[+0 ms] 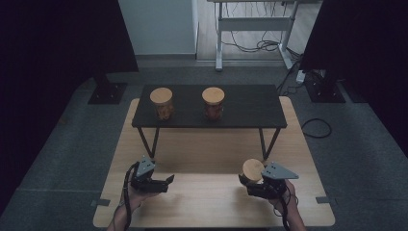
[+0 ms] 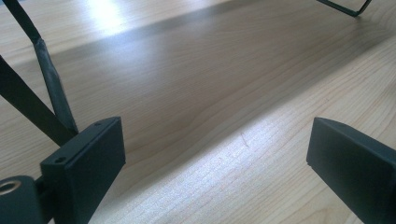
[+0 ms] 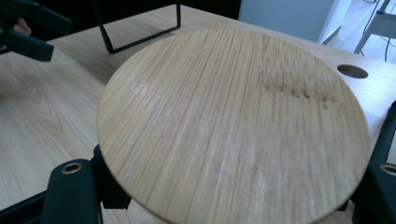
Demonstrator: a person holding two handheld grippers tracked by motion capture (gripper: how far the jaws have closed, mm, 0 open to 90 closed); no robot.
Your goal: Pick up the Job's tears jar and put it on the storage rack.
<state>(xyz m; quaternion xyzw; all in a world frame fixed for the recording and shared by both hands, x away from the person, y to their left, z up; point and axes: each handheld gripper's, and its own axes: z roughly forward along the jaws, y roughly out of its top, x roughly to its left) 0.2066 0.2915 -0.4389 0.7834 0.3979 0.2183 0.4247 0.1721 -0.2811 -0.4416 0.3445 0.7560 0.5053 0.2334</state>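
A jar with a round bamboo lid [image 1: 253, 169] stands at the front right of the wooden table [image 1: 207, 202]. My right gripper [image 1: 249, 185] is shut on it from the near side. In the right gripper view the lid [image 3: 233, 121] covers the gap between the jaws, so the jar's body is hidden below it. My left gripper [image 1: 168, 181] hovers at the front left, open, with bare table between its jaws [image 2: 215, 158]. Two more lidded jars [image 1: 161, 102] [image 1: 213, 102] stand on the black shelf [image 1: 250, 108] at the back.
The shelf rests on thin black legs [image 2: 46, 88] [image 3: 140, 37] over the table's far half. A cable hole [image 3: 351, 71] sits in the tabletop near the jar. The left gripper [image 3: 28, 28] appears far off in the right gripper view. Dark stands and cables lie on the floor around.
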